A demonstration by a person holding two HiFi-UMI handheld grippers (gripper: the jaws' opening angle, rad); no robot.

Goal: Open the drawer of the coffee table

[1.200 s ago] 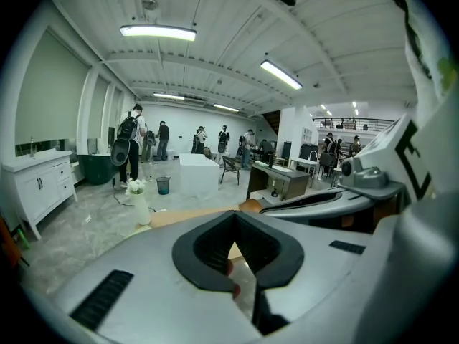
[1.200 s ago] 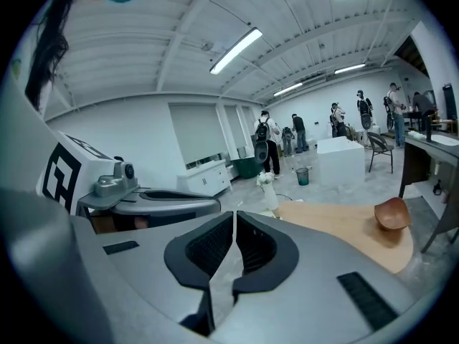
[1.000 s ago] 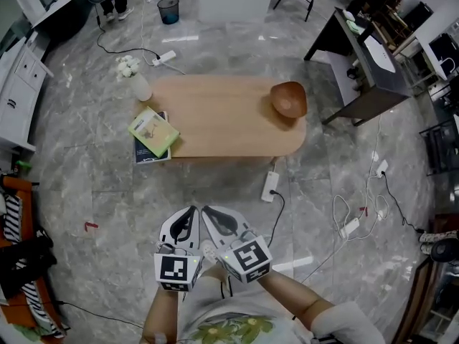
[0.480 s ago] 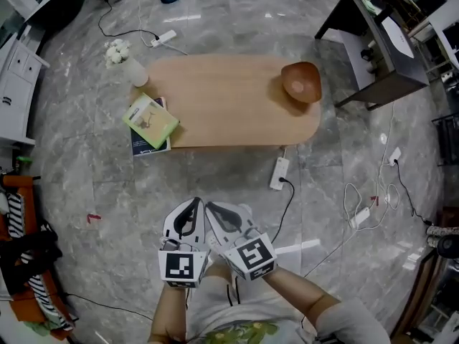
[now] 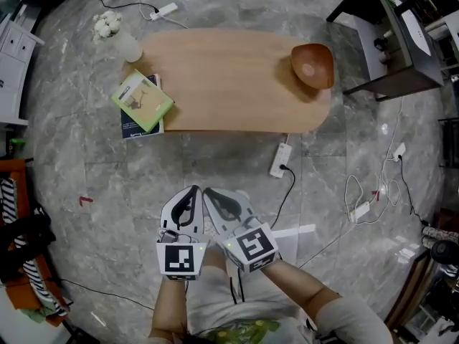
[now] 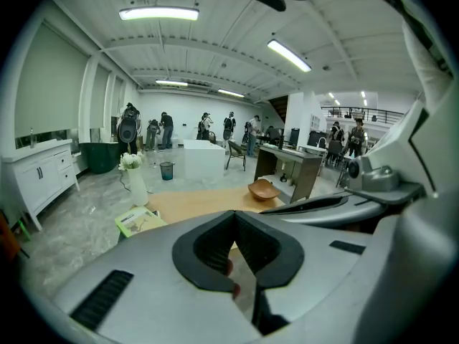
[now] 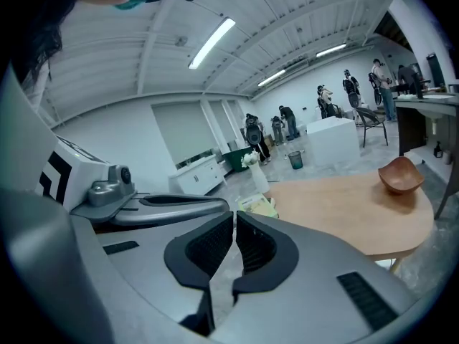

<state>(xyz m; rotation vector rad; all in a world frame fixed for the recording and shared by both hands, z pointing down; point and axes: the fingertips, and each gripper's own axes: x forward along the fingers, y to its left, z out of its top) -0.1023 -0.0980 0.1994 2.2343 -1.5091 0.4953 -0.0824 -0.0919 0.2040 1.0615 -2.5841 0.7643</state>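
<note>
Near, at 6 o'clock, the left gripper (image 5: 192, 192) and right gripper (image 5: 209, 193) sit side by side, each with fingers pressed together on nothing. Well apart at 12 o'clock stands the coffee table (image 5: 229, 77), a pale wooden surface with rounded ends. A book (image 5: 142, 100) lies at its 8 o'clock corner and a bowl (image 5: 313, 64) at its 3 o'clock end.

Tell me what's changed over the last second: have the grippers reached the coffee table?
Not yet. The view has closed in: the coffee table sits higher in the head view and looks larger. Nothing was gripped or released. The left gripper and right gripper stay side by side, jaws shut and empty, short of the table. The bowl, books and vase keep their places.
</note>
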